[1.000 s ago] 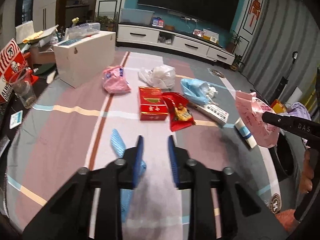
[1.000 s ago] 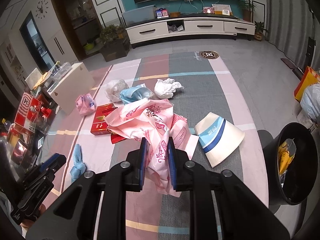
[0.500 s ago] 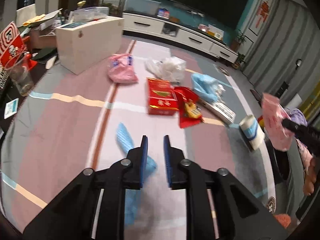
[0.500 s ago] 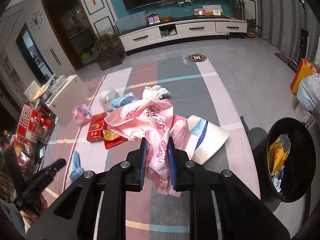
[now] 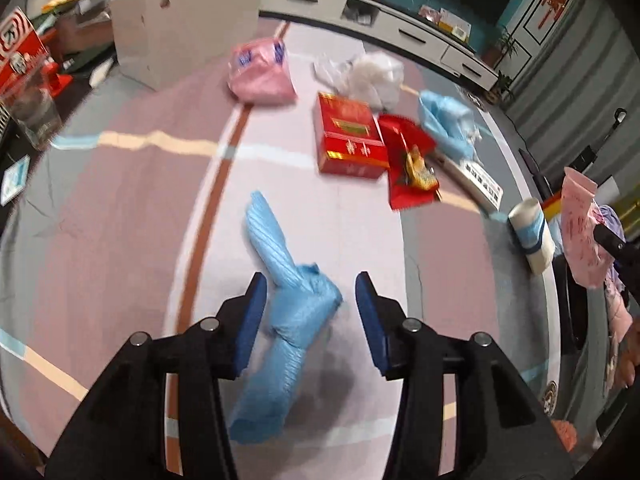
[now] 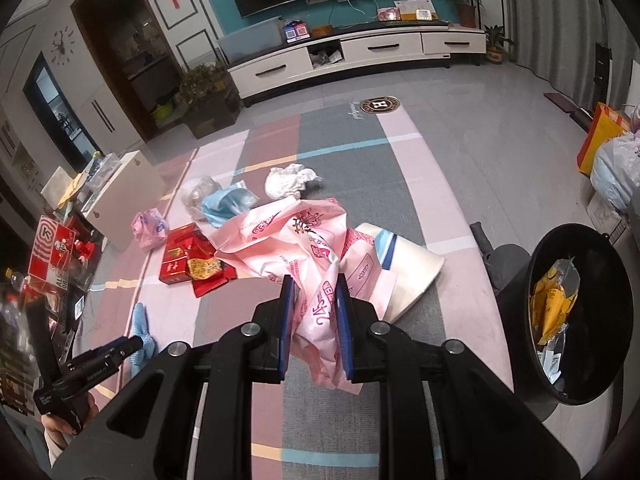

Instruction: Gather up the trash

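Observation:
My left gripper (image 5: 310,300) is open, its fingers on either side of a crumpled light-blue plastic bag (image 5: 292,304) lying on the carpet. My right gripper (image 6: 314,308) is shut on a pink printed plastic bag (image 6: 296,240) and holds it above the floor. The same pink bag (image 5: 580,224) shows at the right edge of the left wrist view. A black trash bin (image 6: 580,320) with yellow wrappers inside stands to the right of my right gripper. The blue bag also shows in the right wrist view (image 6: 140,320), by my left gripper (image 6: 132,346).
Scattered on the carpet: a red box (image 5: 350,138), a red snack wrapper (image 5: 412,164), a pink bag (image 5: 260,72), a white bag (image 5: 372,74), another blue bag (image 5: 448,124), a paper cup (image 5: 532,236). A white box (image 5: 188,20) stands far left.
My left gripper has opened wide and moved down over the light-blue bag. My right gripper has carried the pink bag closer to the black bin.

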`<state>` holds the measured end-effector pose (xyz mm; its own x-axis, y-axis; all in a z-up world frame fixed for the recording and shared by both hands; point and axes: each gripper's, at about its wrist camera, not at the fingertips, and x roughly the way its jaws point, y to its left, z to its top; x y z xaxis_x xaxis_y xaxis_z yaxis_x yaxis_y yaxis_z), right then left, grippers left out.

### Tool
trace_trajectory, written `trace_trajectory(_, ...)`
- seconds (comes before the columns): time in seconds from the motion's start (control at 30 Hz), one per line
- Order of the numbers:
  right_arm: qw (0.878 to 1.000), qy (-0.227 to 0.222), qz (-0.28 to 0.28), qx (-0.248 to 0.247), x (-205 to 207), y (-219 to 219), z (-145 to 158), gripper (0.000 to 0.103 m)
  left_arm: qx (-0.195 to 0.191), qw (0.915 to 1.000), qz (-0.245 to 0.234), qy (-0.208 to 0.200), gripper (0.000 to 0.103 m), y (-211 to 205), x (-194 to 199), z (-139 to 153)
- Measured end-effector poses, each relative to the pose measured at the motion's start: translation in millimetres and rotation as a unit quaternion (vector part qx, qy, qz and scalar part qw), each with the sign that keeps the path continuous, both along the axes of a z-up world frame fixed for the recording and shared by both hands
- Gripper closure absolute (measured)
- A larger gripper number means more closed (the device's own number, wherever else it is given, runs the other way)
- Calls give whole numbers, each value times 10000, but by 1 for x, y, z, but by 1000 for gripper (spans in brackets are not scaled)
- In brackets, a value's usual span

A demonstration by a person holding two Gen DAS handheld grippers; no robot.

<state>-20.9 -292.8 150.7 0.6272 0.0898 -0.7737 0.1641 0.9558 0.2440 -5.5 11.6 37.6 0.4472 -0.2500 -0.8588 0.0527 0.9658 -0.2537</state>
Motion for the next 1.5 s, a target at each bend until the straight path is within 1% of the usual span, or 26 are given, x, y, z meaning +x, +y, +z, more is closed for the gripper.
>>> trace_trajectory(0.03,10000,15,-28,2,0,-2,-1,82,11,10000,5,4,56,-1,0,-3)
trace_trajectory(0.07,10000,24,-47,4,0,-4,-1,82,111,9999,29,-22,56,-3,-1,-4)
trace_trajectory(0.1,10000,22,-72,18,0,-6,-1,82,172,9998,36,-45,59,-4,-1,-4)
trace_trajectory(0.13,9999,12,-97,29,0,-7,0,82,253,9997,40,-66,65,-5,-1,-6)
trace_trajectory(0.17,9999,-11,-130,36,-1,-10,1,82,303,9995,78,-102,66,-6,-1,-6)
trace_trajectory(0.3,9996,-75,-272,55,-5,-20,6,82,126,9996,211,-150,71,-2,-1,-5)
trace_trajectory(0.37,9993,-118,-332,92,-7,-27,11,82,-131,9996,147,-183,71,-7,-1,4)
trace_trajectory(0.4,9991,-157,-392,95,-9,-32,14,82,-190,9995,85,-236,71,-12,-2,10)
trace_trajectory(0.53,9960,-414,-786,-47,-19,-52,33,82,-308,9953,-465,-791,71,-60,-8,52)
trace_trajectory(0.6,9933,-548,-1005,-167,-25,-62,43,82,-408,9912,-773,-991,71,-87,-11,68)
trace_trajectory(0.7,9846,-796,-1497,-426,-41,-82,59,82,-657,9792,-1284,-1423,71,-142,-15,94)
trace_trajectory(0.83,9731,-960,-2022,-540,-62,-111,67,82,-969,9646,-1841,-1623,71,-205,-19,111)
trace_trajectory(0.93,9641,-1036,-2391,-515,-79,-136,70,82,-1113,9528,-2255,-1701,70,-255,-24,115)
trace_trajectory(1.0,9590,-1066,-2572,-527,-89,-150,70,82,-1151,9476,-2444,-1703,70,-282,-26,114)
trace_trajectory(1.03,9570,-1072,-2646,-511,-93,-156,70,82,-1211,9436,-2592,-1667,70,-300,-28,112)
trace_trajectory(1.17,9497,-1065,-2922,-379,-108,-181,64,82,-1272,9372,-2877,-1509,70,-345,-32,101)
trace_trajectory(1.23,9463,-1007,-3056,-321,-115,-194,59,82,-1277,9325,-3065,-1420,70,-367,-35,96)
trace_trajectory(1.3,9413,-924,-3236,-284,-120,-204,54,82,-1261,9298,-3188,-1339,70,-384,-36,89)
trace_trajectory(1.4,9354,-737,-3449,-258,-126,-219,44,82,-1252,9279,-3328,-1118,70,-409,-36,77)
trace_trajectory(1.47,9315,-564,-3587,-195,-127,-230,35,82,-1322,9259,-3404,-967,70,-418,-35,71)
trace_trajectory(1.5,9306,-521,-3620,-149,-126,-233,32,82,-1392,9239,-3469,-813,70,-425,-33,66)
